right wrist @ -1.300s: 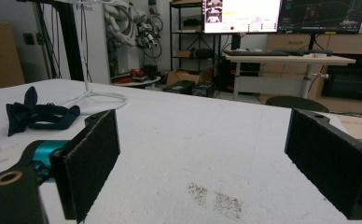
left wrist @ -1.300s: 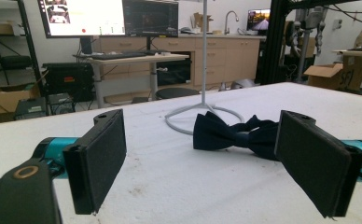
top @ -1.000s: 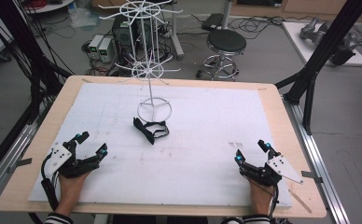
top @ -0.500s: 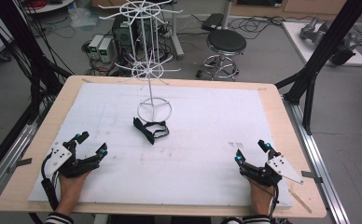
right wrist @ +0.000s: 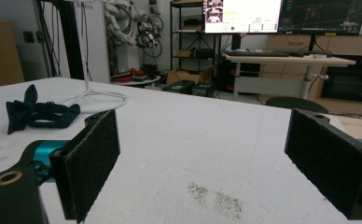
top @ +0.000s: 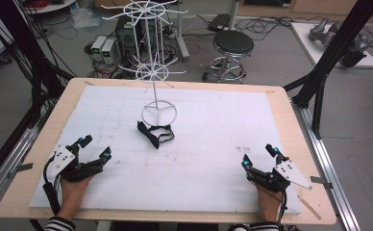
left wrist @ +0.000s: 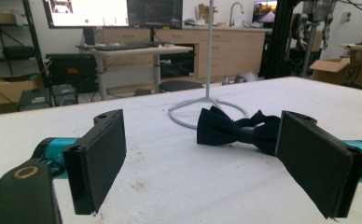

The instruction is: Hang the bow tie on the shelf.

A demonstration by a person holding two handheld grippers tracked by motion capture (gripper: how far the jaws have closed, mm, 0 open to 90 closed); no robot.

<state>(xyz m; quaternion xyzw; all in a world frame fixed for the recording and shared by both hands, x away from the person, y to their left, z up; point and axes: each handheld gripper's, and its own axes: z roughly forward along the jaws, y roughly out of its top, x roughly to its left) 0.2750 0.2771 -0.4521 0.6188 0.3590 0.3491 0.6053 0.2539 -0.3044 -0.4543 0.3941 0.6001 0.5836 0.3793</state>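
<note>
Near the middle of the white-covered wooden tabletop point(top: 271, 125), a little toward its far edge, lies one dark navy fabric bow tie with its neck strap point(top: 155, 133), just beside the ring foot of the single white wire display stand with spoked hook tiers point(top: 159, 113). We judge the bow tie to be light, soft and floppy: the bow itself is a folded, slightly stiffer knot, while the strap is a limp loop that will dangle once lifted. It should not be slippery against the padded jaws, and it is not fragile, though a hard pinch may crumple the wings. We would take it at the centre knot, or by the strap if it is meant to go over a hook.

We count one bow tie, one stand, and two claws. Our left claw point(top: 94, 146) rests near the near-left corner, released, jaws wide with nothing between them; in the left gripper view the bow tie point(left wrist: 237, 129) lies ahead of the jaws, well apart. Our right claw point(top: 258, 157) sits near the near-right corner, likewise released and empty.
</note>
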